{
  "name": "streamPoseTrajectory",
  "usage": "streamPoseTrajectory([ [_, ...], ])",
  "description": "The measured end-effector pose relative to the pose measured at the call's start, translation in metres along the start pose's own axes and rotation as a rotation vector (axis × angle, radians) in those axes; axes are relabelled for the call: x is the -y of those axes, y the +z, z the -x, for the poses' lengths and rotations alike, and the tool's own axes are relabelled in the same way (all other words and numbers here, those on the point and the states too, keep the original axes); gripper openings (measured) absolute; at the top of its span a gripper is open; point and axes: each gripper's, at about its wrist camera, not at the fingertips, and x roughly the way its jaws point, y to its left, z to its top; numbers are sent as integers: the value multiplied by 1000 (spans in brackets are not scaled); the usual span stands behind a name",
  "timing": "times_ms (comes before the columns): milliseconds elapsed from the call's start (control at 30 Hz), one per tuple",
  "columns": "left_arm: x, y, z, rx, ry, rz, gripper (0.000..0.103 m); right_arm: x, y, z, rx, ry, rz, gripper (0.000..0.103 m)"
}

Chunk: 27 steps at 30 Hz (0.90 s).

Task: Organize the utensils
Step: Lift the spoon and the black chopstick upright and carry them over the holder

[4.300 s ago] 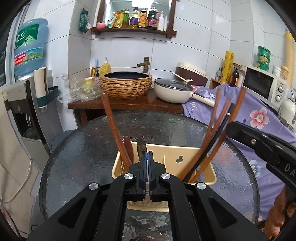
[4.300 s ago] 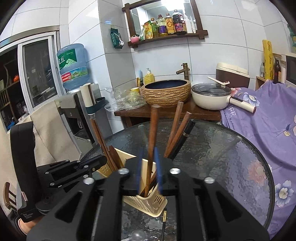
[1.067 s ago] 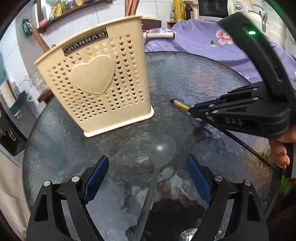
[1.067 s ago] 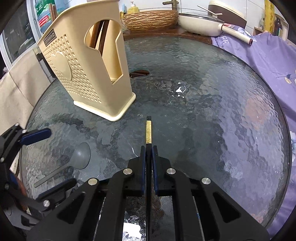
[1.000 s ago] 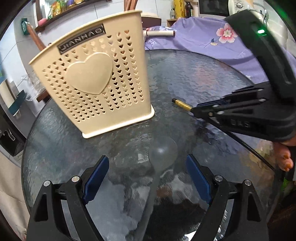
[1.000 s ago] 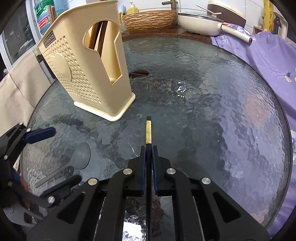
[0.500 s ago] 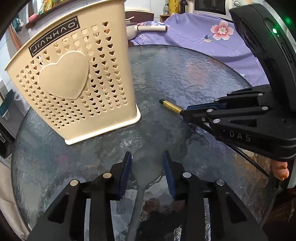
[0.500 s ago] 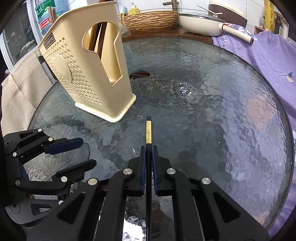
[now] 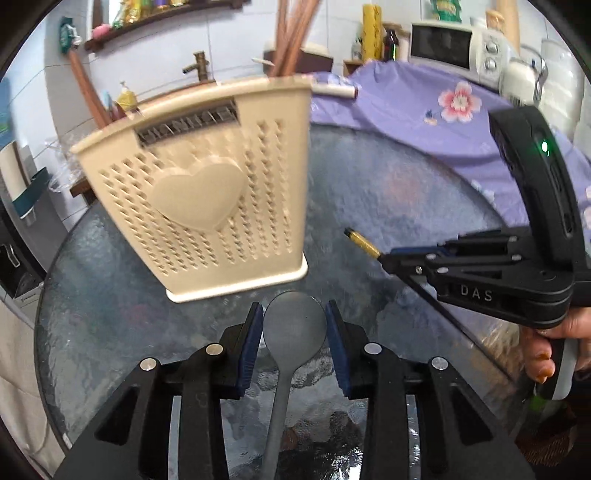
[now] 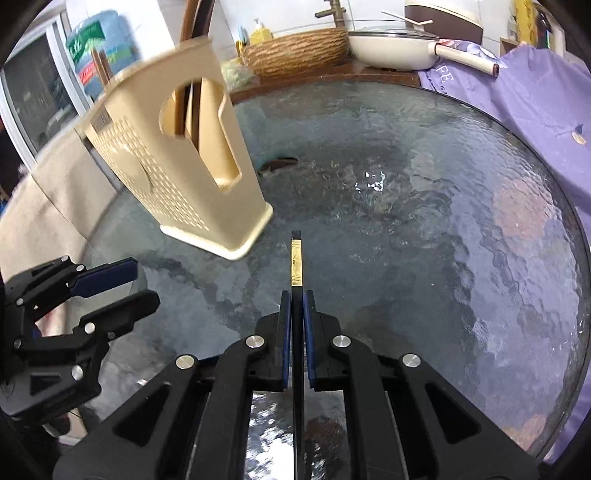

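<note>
The grey long-handled spoon (image 9: 294,328) sits low in the middle of the left wrist view, its bowl pinched between the blue pads of the left tongs (image 9: 294,334), which are closed in on it from both sides. The right tongs (image 10: 296,339) are clamped almost fully shut on a thin black chopstick with a gold band (image 10: 296,267), whose tip pokes forward in the centre of the right view.

Just beyond both sits the cream perforated plastic utensil holder with a heart on its front (image 9: 207,192), upper left of centre, with brown wooden chopsticks (image 9: 291,33) sticking out of the top. It looks blurry in both views.

All of this is over a round, dark textured glass surface (image 10: 424,229). Behind it: a purple floral cloth (image 9: 413,110), a white microwave (image 9: 443,46) at upper right, a woven basin (image 10: 295,50), a cream lidded pan (image 10: 391,48) and white tiled walls.
</note>
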Motion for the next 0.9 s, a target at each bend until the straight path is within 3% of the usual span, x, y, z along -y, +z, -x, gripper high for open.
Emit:
streamPoseTrajectory([
  [367, -11, 13, 58, 124, -9, 37, 34, -22, 15, 78, 146, 86, 29, 7],
  [900, -14, 31, 92, 200, -22, 66, 33, -53, 24, 132, 226, 152, 89, 7],
])
